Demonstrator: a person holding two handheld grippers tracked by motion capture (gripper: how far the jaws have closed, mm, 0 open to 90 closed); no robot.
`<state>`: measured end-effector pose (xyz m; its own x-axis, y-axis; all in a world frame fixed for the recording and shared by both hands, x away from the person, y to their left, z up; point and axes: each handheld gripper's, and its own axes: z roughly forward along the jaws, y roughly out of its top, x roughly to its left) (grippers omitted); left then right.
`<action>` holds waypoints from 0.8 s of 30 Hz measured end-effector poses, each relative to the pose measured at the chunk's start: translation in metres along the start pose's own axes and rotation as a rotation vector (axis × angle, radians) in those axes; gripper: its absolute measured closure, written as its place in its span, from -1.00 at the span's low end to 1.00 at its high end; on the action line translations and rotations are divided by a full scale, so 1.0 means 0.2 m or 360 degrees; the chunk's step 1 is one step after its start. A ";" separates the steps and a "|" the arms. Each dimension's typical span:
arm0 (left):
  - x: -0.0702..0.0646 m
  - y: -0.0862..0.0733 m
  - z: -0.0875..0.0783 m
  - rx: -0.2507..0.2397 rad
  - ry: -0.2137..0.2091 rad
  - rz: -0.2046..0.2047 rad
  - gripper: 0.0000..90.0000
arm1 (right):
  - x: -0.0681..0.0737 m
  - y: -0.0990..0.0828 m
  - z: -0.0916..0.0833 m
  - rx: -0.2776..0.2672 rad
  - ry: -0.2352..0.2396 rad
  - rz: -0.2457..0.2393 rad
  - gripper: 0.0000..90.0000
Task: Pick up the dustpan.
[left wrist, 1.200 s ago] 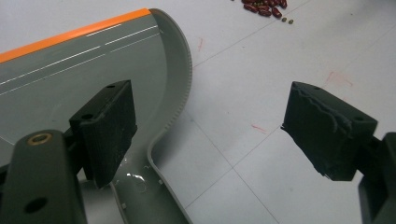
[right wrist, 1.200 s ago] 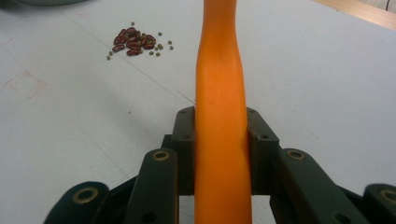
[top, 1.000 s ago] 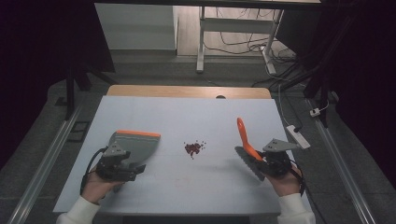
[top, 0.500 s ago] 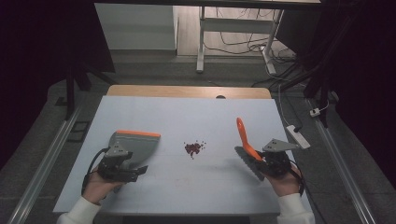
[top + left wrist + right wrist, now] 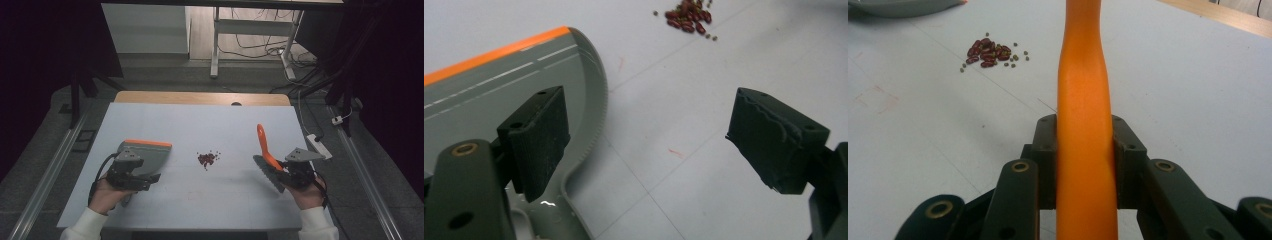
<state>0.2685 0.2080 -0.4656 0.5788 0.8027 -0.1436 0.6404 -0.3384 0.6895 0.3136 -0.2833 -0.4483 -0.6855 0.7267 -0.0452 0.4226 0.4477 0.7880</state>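
A small pile of dark red beans (image 5: 206,159) (image 5: 687,15) (image 5: 988,52) lies mid-table. To its left lies a grey dustpan with an orange lip (image 5: 150,155) (image 5: 499,85). My left gripper (image 5: 142,176) (image 5: 649,125) hovers at the pan's near end, jaws wide open, one jaw over the pan and the other over bare table. At the right, my right gripper (image 5: 282,172) (image 5: 1085,145) is shut on the orange handle of a brush (image 5: 263,142) (image 5: 1083,75). The handle stands up and leans away, with the dark bristles (image 5: 267,175) low beside the gripper.
The white table top (image 5: 200,125) has a wooden strip (image 5: 200,97) along its far edge. A white power strip (image 5: 320,145) lies by the table's right edge. Bare surface surrounds the beans on all sides.
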 end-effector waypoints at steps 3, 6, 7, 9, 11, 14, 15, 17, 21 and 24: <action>-0.01 0.04 -0.02 0.0000 0.0035 -0.0055 -0.60 | 0.00 0.00 0.00 -0.0010 0.0004 -0.0002 0.55; -0.01 0.04 -0.03 0.0000 0.0044 -0.0066 -0.60 | 0.00 0.00 -0.01 -0.0007 0.0000 -0.0013 0.55; -0.01 0.04 -0.04 -0.0005 0.0051 -0.0076 -0.60 | 0.00 0.00 -0.01 -0.0006 -0.0002 -0.0012 0.55; 0.00 0.03 -0.04 -0.0002 0.0038 -0.0089 -0.61 | 0.01 0.00 -0.01 -0.0005 -0.0008 -0.0012 0.55; 0.01 0.02 -0.05 0.0040 0.0033 -0.0092 -0.61 | 0.01 0.00 -0.01 -0.0003 -0.0013 -0.0021 0.55; 0.03 0.01 -0.06 0.0056 0.0029 -0.0111 -0.60 | 0.01 0.00 -0.01 -0.0003 -0.0019 -0.0020 0.55; 0.05 0.00 -0.07 0.0068 0.0031 -0.0128 -0.60 | 0.01 0.00 -0.01 0.0000 -0.0023 -0.0019 0.55; 0.08 -0.01 -0.10 0.0076 0.0052 -0.0173 -0.59 | 0.01 0.00 0.00 0.0007 -0.0028 -0.0021 0.55; 0.10 -0.04 -0.14 0.0068 0.0063 -0.0212 -0.59 | 0.02 0.00 0.01 0.0024 -0.0021 -0.0026 0.55; 0.14 -0.08 -0.18 0.0063 0.0084 -0.0259 -0.59 | 0.02 0.00 0.01 0.0030 -0.0016 -0.0033 0.55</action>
<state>0.2562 0.2529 -0.4546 0.4393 0.8727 -0.2130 0.7435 -0.2201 0.6315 0.3117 -0.2784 -0.4506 -0.6881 0.7224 -0.0675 0.4197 0.4723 0.7751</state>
